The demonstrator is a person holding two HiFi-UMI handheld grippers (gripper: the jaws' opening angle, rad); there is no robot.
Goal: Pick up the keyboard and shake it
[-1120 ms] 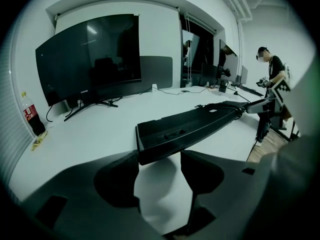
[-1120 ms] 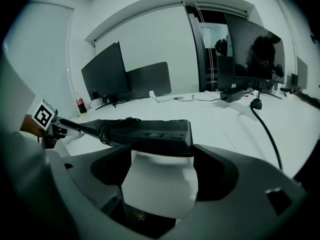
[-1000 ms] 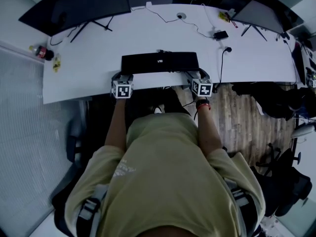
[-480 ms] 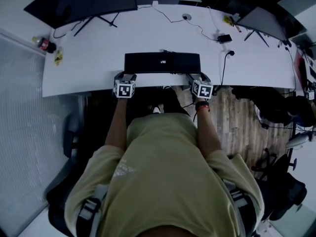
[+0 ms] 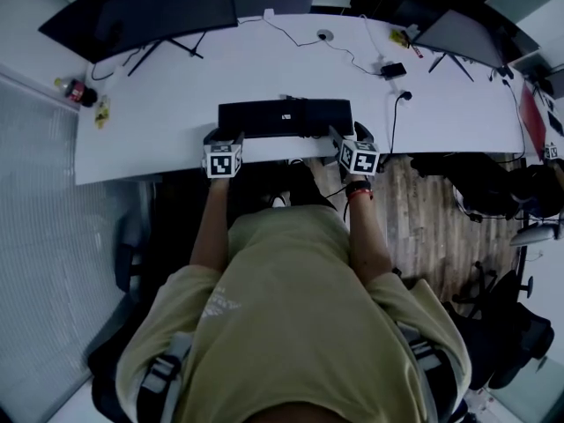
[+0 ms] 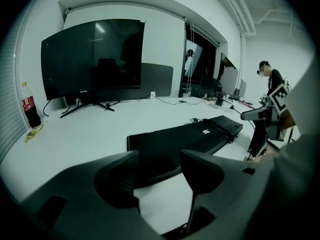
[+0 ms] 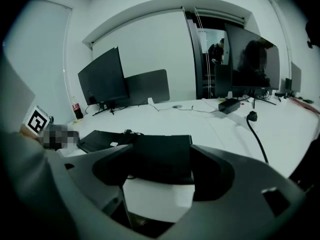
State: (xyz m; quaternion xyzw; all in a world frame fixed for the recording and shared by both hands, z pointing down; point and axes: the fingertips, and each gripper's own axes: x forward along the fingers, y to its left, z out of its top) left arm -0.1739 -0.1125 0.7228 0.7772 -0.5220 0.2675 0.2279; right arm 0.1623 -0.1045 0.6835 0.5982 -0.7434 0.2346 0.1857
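Dim, cool, even light; colours wash to grey-green. The white counter (image 5: 159,104) is brightest, with soft shadows only. The keyboard (image 5: 285,118) reads flat black, keys lost. Both gripper views bow at their edges inside a dark round vignette, near jaws blurred.

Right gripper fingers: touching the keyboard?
Touching. The right gripper view shows the keyboard end filling the space between both fingers, with no gap at either side.
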